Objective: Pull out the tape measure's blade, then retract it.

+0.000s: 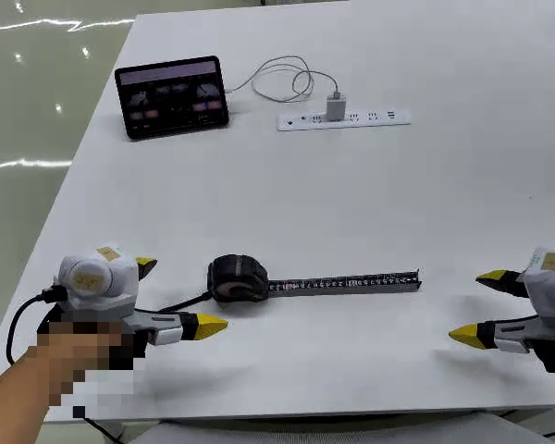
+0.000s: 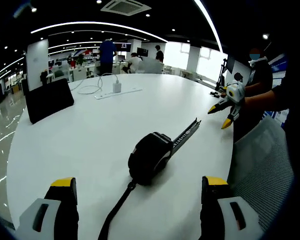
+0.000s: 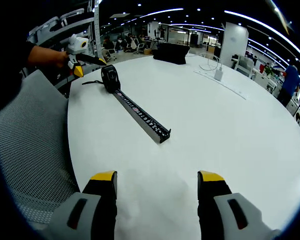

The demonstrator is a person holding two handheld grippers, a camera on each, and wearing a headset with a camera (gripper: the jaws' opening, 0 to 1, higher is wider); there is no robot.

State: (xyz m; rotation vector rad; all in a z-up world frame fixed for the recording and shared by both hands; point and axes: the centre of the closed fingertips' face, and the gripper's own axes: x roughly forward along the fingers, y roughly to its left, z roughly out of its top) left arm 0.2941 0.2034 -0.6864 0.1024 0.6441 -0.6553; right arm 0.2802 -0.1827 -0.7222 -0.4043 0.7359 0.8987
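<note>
Tape measure [image 1: 238, 277] sits near-left on the table [image 1: 370, 194], blade [image 1: 342, 283] lying out rightward. Left gripper [image 1: 183, 296] hovers spread beside the case, right gripper [image 1: 468, 305] spread too, apart from the blade's end. Retraction looks next: steady the case, guide the blade back slowly.

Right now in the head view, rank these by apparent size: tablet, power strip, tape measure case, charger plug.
1. Tablet, largest.
2. Power strip and tape measure case: too close to rank. The strip is longer; the case is bulkier and nearer the camera.
3. Charger plug, smallest.
</note>
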